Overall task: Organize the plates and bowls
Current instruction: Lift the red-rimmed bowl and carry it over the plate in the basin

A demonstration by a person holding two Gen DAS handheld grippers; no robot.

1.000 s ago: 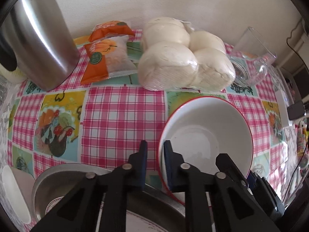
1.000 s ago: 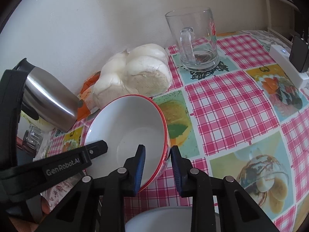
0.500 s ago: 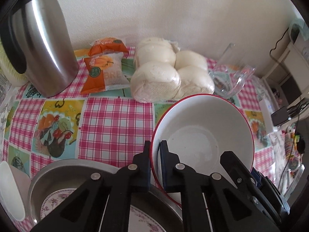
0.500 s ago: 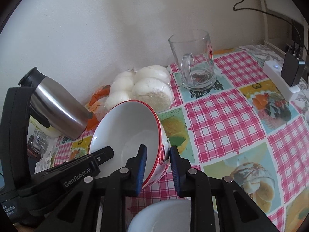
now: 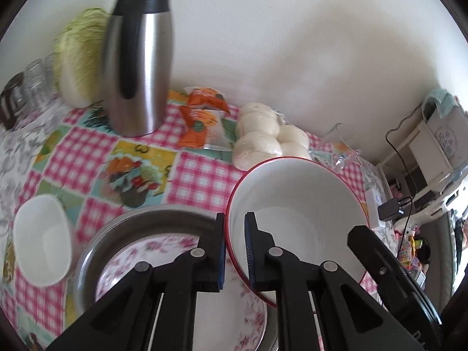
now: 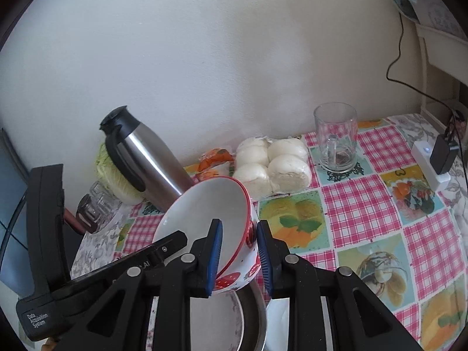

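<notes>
The white bowl [image 5: 298, 213] with a red rim and strawberry print outside hangs tilted above the steel pan [image 5: 122, 234] holding a floral plate [image 5: 152, 251]. Left gripper [image 5: 235, 248] and right gripper [image 6: 239, 256] both clench its rim between their fingers.

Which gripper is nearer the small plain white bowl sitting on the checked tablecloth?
Left. The left gripper grips the red-rimmed white bowl just right of the small white bowl, across the steel basin. The right gripper clamps that bowl's opposite rim, farther away.
</notes>
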